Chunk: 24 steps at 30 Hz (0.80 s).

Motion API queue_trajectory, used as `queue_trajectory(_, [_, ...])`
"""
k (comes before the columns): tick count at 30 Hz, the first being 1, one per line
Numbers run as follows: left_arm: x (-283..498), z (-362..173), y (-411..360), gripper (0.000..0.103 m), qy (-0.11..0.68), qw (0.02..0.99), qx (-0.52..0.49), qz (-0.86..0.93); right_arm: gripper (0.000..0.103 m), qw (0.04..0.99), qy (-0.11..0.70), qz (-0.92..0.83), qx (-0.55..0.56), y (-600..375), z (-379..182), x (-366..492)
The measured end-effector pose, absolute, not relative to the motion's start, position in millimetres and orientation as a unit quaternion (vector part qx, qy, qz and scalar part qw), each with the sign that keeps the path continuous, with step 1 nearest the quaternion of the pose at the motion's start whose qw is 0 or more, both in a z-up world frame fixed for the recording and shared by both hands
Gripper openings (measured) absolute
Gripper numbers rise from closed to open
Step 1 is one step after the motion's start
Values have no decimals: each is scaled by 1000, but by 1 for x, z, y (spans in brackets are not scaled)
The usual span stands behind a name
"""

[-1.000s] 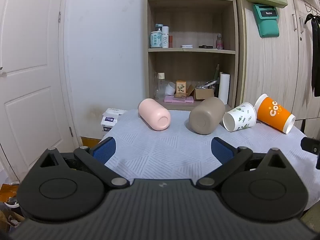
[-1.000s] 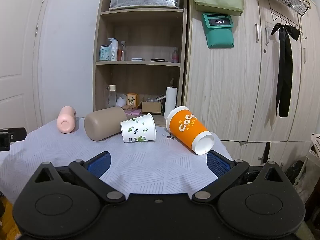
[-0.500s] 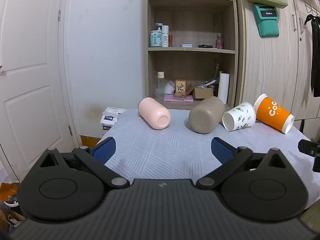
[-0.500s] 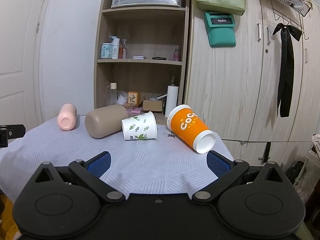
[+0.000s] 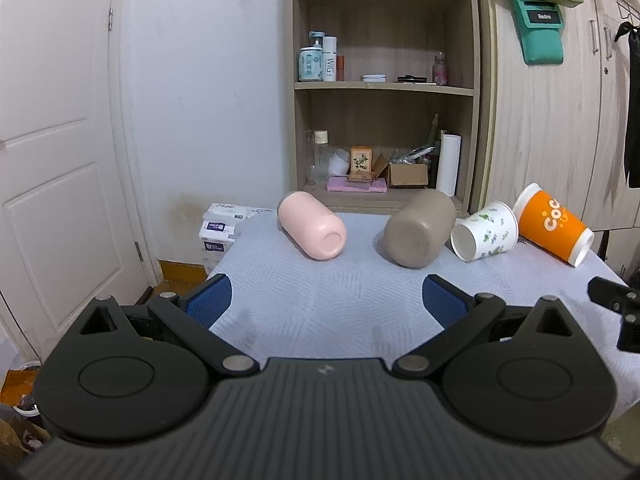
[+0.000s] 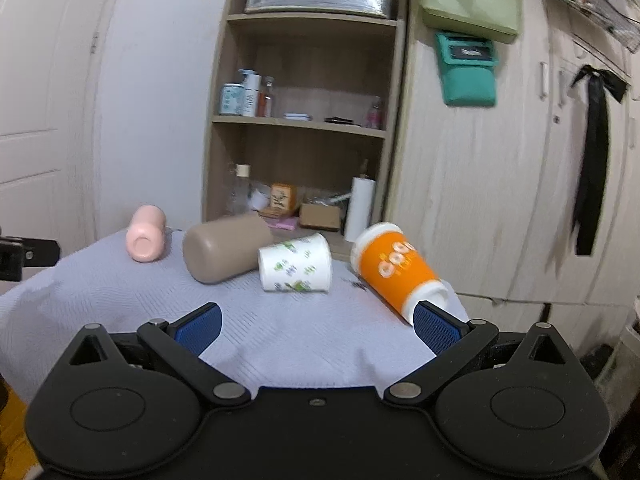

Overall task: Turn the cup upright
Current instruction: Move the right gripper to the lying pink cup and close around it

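Several cups lie on their sides on a table with a pale blue-grey cloth [image 5: 320,300]. From left to right they are a pink cup [image 5: 312,226] [image 6: 146,234], a taupe cup [image 5: 418,230] [image 6: 226,248], a white paper cup with green leaves [image 5: 484,232] [image 6: 296,264] and an orange paper cup [image 5: 554,224] [image 6: 396,270]. My left gripper [image 5: 326,302] is open and empty, low over the near edge, facing the pink and taupe cups. My right gripper [image 6: 316,326] is open and empty, its right finger pad [image 6: 436,326] close in front of the orange cup's end.
A wooden shelf unit [image 5: 384,88] with bottles and boxes stands behind the table. Wooden cabinet doors [image 6: 500,180] fill the right, a white door [image 5: 52,160] the left. Tissue packs [image 5: 218,226] sit on the floor left of the table.
My right gripper has moved forward and tilted toward the cups; the orange cup is now much closer to its right finger. My left gripper has barely moved.
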<state>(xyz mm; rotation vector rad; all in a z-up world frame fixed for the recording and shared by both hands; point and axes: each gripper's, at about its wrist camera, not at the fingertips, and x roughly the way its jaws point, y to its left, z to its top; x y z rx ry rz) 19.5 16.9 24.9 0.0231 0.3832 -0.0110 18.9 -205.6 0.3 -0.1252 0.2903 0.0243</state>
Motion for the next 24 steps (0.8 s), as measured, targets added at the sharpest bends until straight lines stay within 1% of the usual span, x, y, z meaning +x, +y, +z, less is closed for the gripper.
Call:
queue_trajectory(6, [59,43,42,103,221,975,-16,-11,103,972,182,131,-68,-184,16,65])
queue_trajectory(9, [84,46,59,103,241,970,-38,-13,103,957,205,200,-46,-171,23,92])
queue_trajectory(11, [102,45,73,103,256,965,-61,-17,103,944,222,240,-38,-159,28,105])
queue_trajectory(16, [148,32,104,102,290,948,-127,-34,102,920,244,298,-67,-112,26,138])
queue_trajectory(18, [165,23,112,100,307,938,-156,-46,99,914,247,311,-80,-96,27,148])
queue_trajectory(22, [191,9,124,97,320,925,-198,-62,97,905,255,317,-122,-74,26,178])
queue_trajectory(24, [202,4,129,93,322,920,-211,-70,91,900,275,311,-130,-64,22,200])
